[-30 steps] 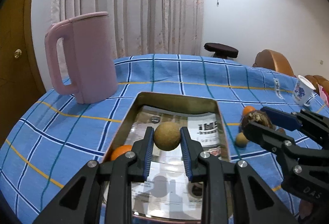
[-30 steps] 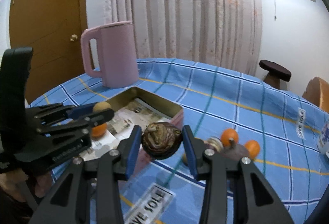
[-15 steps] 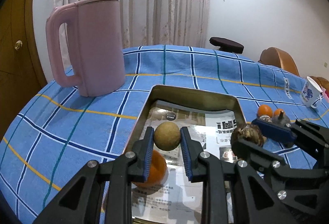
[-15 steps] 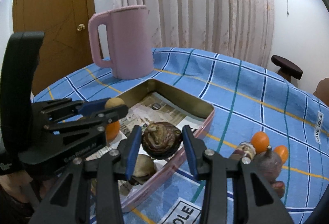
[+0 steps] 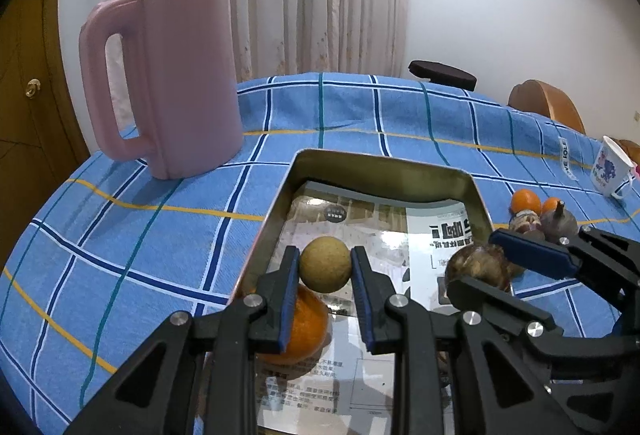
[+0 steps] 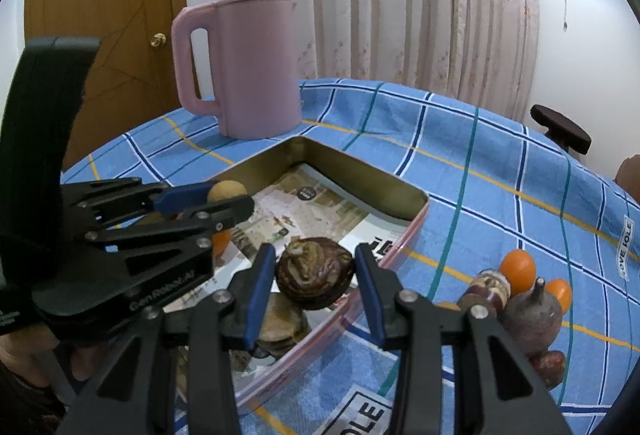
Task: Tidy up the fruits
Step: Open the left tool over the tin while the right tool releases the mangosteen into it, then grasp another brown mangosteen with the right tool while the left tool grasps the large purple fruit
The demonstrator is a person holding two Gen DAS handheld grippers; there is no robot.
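Two fruits hang over the metal tin (image 5: pixel 478 195), the collecting box on the desk (image 5: pixel 160 235). The left hand-held gripper (image 5: pixel 325 267) is clamped tight on a small tan round fruit (image 5: pixel 325 264), poised above the tin's paper-lined floor just past an orange (image 5: pixel 304 327) already lying inside. The right hand-held gripper (image 6: pixel 315 275), its jaws closed only as far as the load allows, pinches a dark brown wrinkled fruit (image 6: pixel 315 272) above the tin's near right side, over another brown fruit (image 6: pixel 282 319) in the tin. Both loads appear held ready for release. To the right of the tin, outside it, small oranges (image 6: pixel 517 267) and a purplish fruit (image 6: pixel 530 317) await sorting. A pink jug (image 5: pixel 168 75) stands behind the tin.
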